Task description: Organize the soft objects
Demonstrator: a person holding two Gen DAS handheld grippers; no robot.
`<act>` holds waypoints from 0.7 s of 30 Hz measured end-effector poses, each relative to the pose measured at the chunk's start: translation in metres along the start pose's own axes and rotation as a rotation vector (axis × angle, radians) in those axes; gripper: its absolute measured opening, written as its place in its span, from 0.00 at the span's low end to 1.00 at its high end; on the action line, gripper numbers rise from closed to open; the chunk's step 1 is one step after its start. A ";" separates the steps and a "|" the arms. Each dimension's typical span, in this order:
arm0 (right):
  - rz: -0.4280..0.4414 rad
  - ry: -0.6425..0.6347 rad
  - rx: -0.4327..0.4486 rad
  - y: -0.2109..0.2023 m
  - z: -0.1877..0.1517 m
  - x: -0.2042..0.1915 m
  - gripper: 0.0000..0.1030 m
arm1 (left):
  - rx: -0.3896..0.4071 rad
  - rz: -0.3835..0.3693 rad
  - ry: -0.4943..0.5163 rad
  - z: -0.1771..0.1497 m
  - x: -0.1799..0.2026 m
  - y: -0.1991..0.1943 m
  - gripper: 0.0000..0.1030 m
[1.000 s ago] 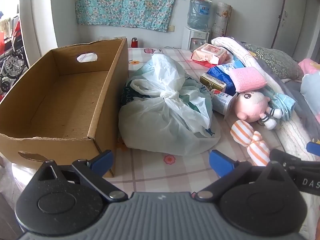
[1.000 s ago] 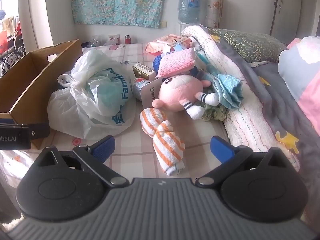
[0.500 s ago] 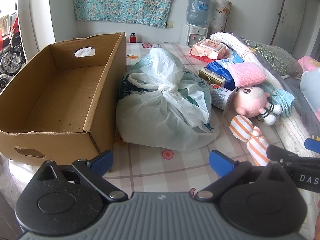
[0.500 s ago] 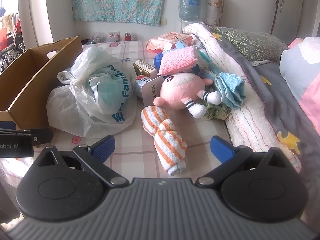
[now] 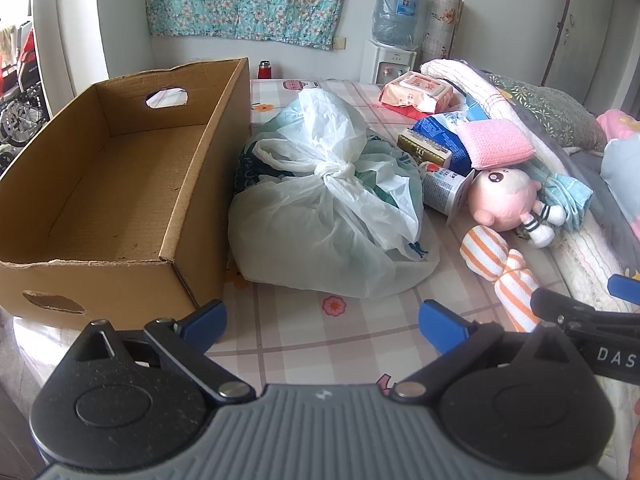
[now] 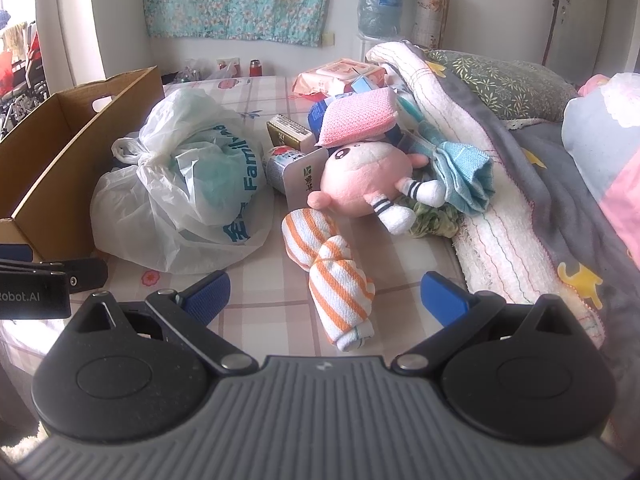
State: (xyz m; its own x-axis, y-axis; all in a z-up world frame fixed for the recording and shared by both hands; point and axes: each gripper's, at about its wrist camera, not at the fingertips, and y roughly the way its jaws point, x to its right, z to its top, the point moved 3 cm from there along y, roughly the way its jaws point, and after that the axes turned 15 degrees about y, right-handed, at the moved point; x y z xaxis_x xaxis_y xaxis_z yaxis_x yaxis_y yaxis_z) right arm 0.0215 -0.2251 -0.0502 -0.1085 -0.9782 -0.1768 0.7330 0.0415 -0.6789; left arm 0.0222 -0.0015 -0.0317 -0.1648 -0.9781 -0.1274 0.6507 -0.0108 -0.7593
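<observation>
An empty cardboard box [image 5: 120, 184] stands at the left on the checked tablecloth. Beside it lies a tied white plastic bag [image 5: 328, 208] [image 6: 188, 188]. An orange-striped rolled cloth [image 6: 332, 272] [image 5: 500, 268] lies right of the bag, with a pink plush doll [image 6: 368, 184] [image 5: 504, 200], a pink sponge [image 6: 356, 118] and a folded blue cloth [image 6: 464, 176] behind it. My left gripper [image 5: 322, 320] is open, just short of the bag. My right gripper [image 6: 326, 294] is open, with the near end of the striped cloth between its fingertips' line and nothing held.
Cartons, a can [image 5: 444, 192] and a wet-wipes pack [image 5: 416, 92] crowd the table's back right. A rolled blanket [image 6: 480, 184] and pillows border the right side. A water dispenser [image 5: 392, 40] stands at the wall.
Both grippers have drawn slightly back and up, so the box and objects sit a little farther away and lower in view. Nothing on the table has moved.
</observation>
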 end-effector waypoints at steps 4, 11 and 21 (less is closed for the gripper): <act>0.001 0.000 0.001 0.000 0.000 0.000 0.99 | -0.003 -0.001 -0.002 -0.001 0.000 0.002 1.00; 0.000 0.000 0.002 0.001 0.001 -0.001 0.99 | -0.002 -0.001 -0.002 -0.001 0.000 0.002 1.00; 0.002 -0.006 -0.002 0.002 0.002 -0.004 0.99 | -0.004 -0.001 -0.009 -0.002 -0.003 0.003 1.00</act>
State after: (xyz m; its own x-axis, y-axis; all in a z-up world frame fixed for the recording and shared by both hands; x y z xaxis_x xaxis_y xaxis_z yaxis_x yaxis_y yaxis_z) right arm 0.0242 -0.2213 -0.0494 -0.1033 -0.9793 -0.1739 0.7321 0.0435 -0.6799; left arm 0.0231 0.0019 -0.0353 -0.1583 -0.9800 -0.1206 0.6474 -0.0108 -0.7621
